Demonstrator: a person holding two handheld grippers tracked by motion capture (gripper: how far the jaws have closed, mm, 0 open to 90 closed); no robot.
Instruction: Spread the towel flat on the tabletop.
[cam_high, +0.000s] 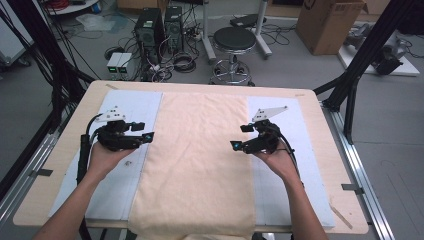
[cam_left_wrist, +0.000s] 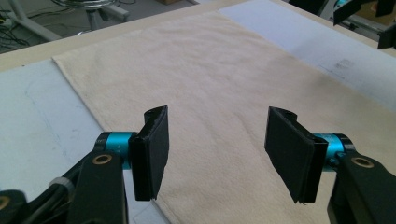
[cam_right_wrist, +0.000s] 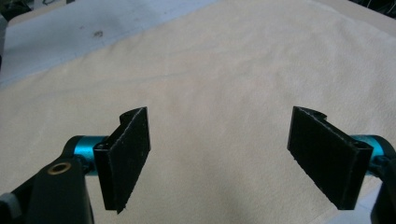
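A long cream towel (cam_high: 200, 150) lies flat down the middle of the table, its near end hanging over the front edge. My left gripper (cam_high: 148, 136) hovers at the towel's left edge, pointing right, jaws open with nothing between them. In the left gripper view the towel (cam_left_wrist: 205, 79) spreads beyond the open left gripper (cam_left_wrist: 217, 154). My right gripper (cam_high: 235, 145) hovers at the towel's right edge, pointing left, also open and empty. In the right gripper view the towel (cam_right_wrist: 224, 84) lies under the wide-open right gripper (cam_right_wrist: 219, 161).
A pale blue-white mat (cam_high: 125, 110) lies under the towel on the wooden table (cam_high: 320, 130). Behind the table stand a black stool (cam_high: 234, 40), computer towers (cam_high: 150, 30) and a cardboard box (cam_high: 327, 22). A black frame leg (cam_high: 360, 65) rises at the right.
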